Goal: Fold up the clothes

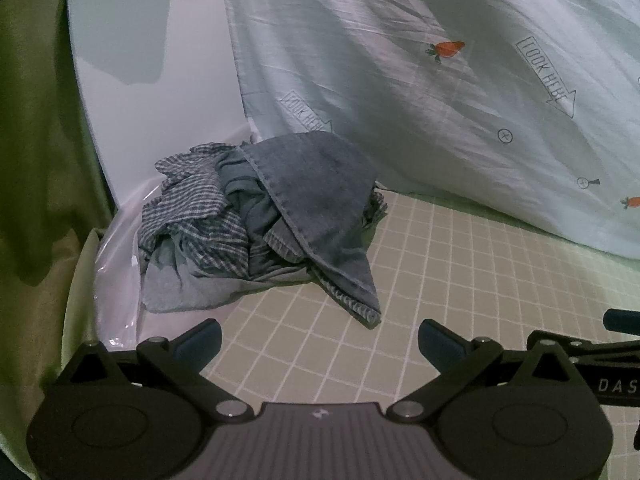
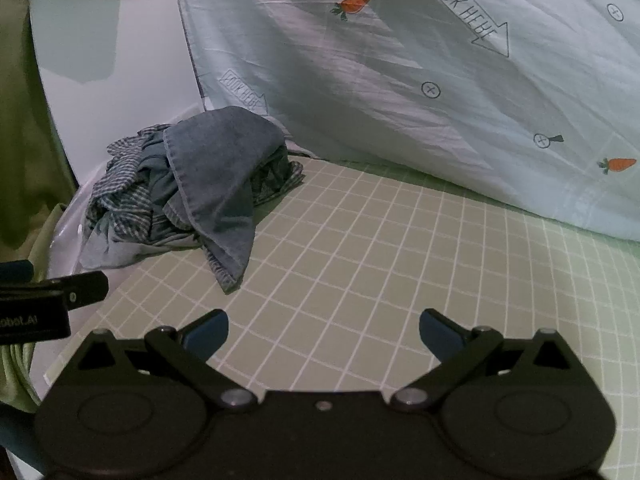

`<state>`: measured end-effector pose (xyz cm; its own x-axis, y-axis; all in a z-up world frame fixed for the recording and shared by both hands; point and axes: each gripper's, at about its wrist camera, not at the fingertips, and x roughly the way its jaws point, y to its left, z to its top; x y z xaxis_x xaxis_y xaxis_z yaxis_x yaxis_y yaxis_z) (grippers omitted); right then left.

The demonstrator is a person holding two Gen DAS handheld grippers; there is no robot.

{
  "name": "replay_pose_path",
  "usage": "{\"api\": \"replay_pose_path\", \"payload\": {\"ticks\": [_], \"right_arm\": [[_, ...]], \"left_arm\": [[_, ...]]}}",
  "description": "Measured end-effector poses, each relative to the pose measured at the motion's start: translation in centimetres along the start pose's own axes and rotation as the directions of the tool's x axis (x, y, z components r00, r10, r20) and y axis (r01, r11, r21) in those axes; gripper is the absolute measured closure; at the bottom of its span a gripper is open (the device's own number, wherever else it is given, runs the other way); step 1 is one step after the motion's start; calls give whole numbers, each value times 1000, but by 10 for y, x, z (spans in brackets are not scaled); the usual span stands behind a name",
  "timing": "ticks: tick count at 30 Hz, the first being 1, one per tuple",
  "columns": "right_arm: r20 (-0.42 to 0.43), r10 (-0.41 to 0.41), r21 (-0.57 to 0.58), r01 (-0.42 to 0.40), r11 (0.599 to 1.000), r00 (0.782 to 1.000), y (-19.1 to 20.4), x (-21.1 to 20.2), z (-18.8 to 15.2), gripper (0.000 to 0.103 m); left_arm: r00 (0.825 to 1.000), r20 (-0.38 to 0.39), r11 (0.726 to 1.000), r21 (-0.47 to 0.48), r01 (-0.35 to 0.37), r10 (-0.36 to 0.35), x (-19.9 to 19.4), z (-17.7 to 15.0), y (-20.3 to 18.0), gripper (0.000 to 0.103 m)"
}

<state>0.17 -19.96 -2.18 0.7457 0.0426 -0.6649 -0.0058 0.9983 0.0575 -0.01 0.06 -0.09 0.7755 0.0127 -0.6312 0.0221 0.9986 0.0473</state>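
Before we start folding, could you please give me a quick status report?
Both hand-held grippers, left and right, open, empty. Clothes pile untouched at mat edge. Nothing in the way.

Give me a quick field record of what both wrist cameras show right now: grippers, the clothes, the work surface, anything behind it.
left gripper: open, nothing between its fingers
right gripper: open, nothing between its fingers
clothes pile: crumpled heap, unfolded, at the mat's far left edge
top garment: blue denim piece draped over the heap
beside it: checked fabric, bunched
work surface: grid mat, bare ahead of both grippers
behind: pale sheet with carrot prints
fold progress: not yet begun
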Motion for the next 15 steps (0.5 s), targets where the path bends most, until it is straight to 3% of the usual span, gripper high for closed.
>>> {"api": "replay_pose_path", "payload": {"ticks": [15], "right_arm": [[-6, -14, 20, 15, 1000, 1000, -4, 3, 0, 0]], "left_arm": [[1000, -10, 1000, 8, 17, -17, 9, 5, -4, 0]]}}
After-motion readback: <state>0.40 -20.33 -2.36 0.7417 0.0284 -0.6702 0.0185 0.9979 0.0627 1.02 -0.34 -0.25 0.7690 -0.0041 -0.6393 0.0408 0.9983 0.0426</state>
